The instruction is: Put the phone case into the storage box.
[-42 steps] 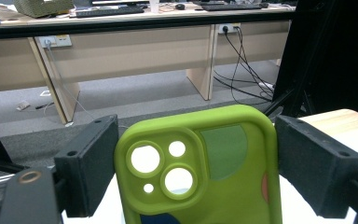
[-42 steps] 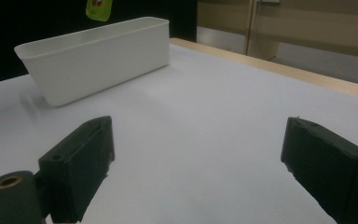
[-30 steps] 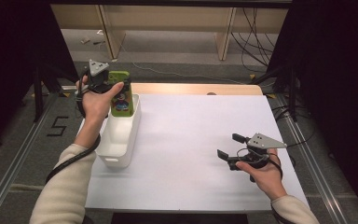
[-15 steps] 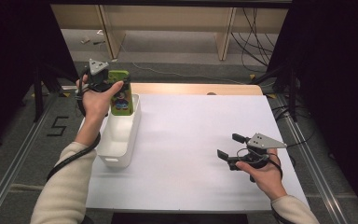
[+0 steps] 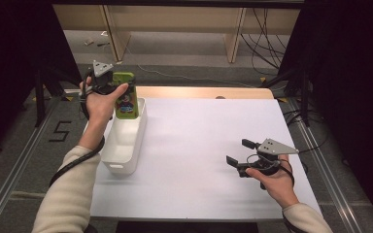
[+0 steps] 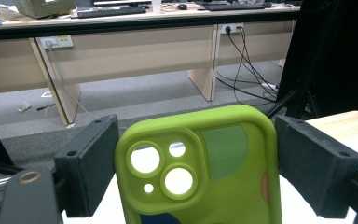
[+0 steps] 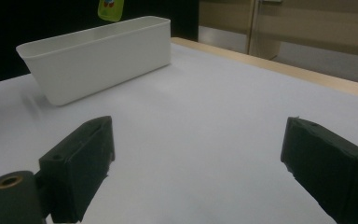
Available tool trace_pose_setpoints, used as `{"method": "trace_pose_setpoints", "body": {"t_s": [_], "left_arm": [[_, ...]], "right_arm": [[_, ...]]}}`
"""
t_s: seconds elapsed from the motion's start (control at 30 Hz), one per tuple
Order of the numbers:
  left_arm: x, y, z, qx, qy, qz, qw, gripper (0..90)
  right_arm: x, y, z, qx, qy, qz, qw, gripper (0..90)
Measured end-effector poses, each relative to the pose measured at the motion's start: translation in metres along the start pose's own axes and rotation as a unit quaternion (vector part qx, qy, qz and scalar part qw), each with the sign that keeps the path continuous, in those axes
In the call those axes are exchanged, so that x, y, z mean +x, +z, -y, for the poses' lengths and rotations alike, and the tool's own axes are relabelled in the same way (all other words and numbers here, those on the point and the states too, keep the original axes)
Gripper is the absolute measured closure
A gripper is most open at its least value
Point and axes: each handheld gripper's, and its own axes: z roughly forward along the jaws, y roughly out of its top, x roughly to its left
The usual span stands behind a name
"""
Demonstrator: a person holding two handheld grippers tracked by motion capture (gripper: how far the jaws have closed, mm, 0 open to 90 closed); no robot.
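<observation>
Left claw (image 5: 119, 90) pinching green phone case (image 5: 126, 102) by its sides, held above far end of white bin (image 5: 126, 145), desk's 10 o'clock. No shift over last second; probably poised for drop. Right claw (image 5: 240, 153) spread, empty, 4 o'clock.

We see a table (image 5: 209, 145) with a plain white top, and a strip of bare wood (image 5: 204, 92) runs along its far edge at twelve o'clock. One thing rests directly on it: a long white bin (image 5: 124, 141), set near the edge at nine o'clock with its length running from near to far. In the right gripper view the same bin (image 7: 98, 60) stands at about eleven o'clock on the white top (image 7: 205, 121) (its walls flare a little toward the rim).
</observation>
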Motion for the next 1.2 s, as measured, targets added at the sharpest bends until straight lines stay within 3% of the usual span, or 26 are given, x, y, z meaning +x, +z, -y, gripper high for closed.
{"method": "trace_pose_setpoints", "body": {"t_s": [1.2], "left_arm": [[0.002, 0.015, 0.004, 0.005, 0.008, 0.001, 1.0000, 16.0]], "right_arm": [[0.000, 0.000, 0.000, 0.000, 0.001, -0.002, 1.0000, 10.9]]}}
